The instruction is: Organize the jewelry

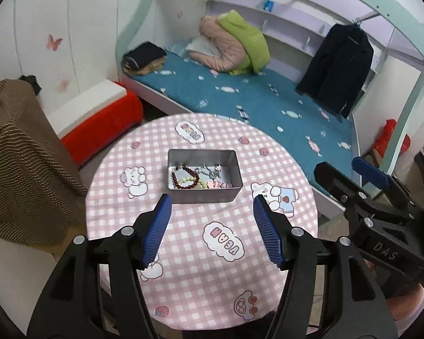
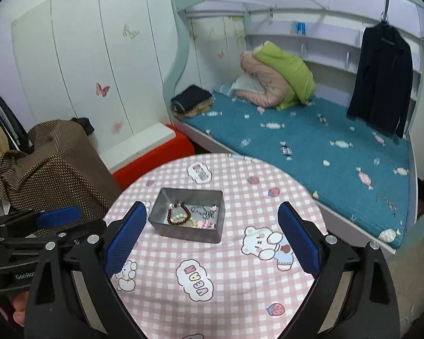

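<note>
Left hand-held gripper (image 1: 212, 203): its blue pads are standing spread with nothing between them, hovering above the worktop on the near side of the tin; it is carrying nothing.
Right hand-held gripper (image 2: 212, 212): it is spread wider, also empty, its left pad showing in front of the tin's near-left corner without touching it, as far as I can tell.
Why both are held so: with both pairs of jaws apart and clear of the tin, they are looking like hands with no grip on anything, judged from the bare pads and the jewelry lying settled.
Metal tin (image 1: 203, 195): an open rectangular box with no lid in view is sitting upright near the middle of the worktop, long side facing the cameras, so its contents are staying reachable from above.
Inside the tin: a dark red bead bracelet (image 1: 179, 182) is lying at the left, a pale green bead bracelet (image 1: 190, 179) is overlapping it, a silvery chain (image 1: 210, 171) is heaped toward the back right, and small pink pieces (image 1: 217, 185) are resting along the front wall; what these are is too small to tell.
Worktop (image 1: 200, 254): a round top under a pink checked cloth with cartoon prints is showing no loose jewelry outside the tin.
Task standing: everything visible is already gathered in the one container, so the sorting is appearing finished or close to it.
</note>
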Tool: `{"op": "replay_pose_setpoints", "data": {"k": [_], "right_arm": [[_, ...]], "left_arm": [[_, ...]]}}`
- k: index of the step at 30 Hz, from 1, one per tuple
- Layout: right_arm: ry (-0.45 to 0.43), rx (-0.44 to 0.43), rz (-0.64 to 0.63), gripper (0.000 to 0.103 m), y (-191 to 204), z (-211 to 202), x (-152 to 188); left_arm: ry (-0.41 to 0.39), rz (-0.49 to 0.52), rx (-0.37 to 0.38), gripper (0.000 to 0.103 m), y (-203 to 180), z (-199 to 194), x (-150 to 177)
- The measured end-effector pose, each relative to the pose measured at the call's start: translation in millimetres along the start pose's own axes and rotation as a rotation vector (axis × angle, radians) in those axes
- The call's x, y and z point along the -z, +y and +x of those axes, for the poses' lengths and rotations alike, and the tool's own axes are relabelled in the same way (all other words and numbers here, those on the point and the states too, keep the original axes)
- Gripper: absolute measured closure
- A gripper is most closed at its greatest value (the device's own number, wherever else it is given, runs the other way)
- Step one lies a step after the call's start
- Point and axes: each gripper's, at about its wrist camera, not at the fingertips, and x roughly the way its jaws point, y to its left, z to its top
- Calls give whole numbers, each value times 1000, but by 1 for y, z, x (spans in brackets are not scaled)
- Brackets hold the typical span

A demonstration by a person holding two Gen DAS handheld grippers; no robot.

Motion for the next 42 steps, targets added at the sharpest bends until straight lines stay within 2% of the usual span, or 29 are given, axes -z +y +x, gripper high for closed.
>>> {"op": "replay_pose_setpoints", "data": {"k": [1, 7, 13, 19, 27, 42], "right_arm": [[-21, 2, -12, 12, 1, -8, 0], [-112, 2, -67, 8, 4, -46, -1], [-191, 40, -118, 8, 5, -82, 5], [-252, 25, -144, 8, 7, -99, 11], [-296, 20, -127, 8, 2, -109, 14], [-299, 23, -108, 8, -2, -112, 17]], "left_arm": [[-18, 0, -20, 34, -2, -7, 2], [-135, -19, -88, 28, -16, -49, 12], [-218, -23, -120, 28, -31, -76, 20], [-292, -30, -133, 28, -38, -94, 24], [-316, -11, -144, 28, -44, -100, 27], [-313, 21, -153, 28, -51, -98, 29]]}}
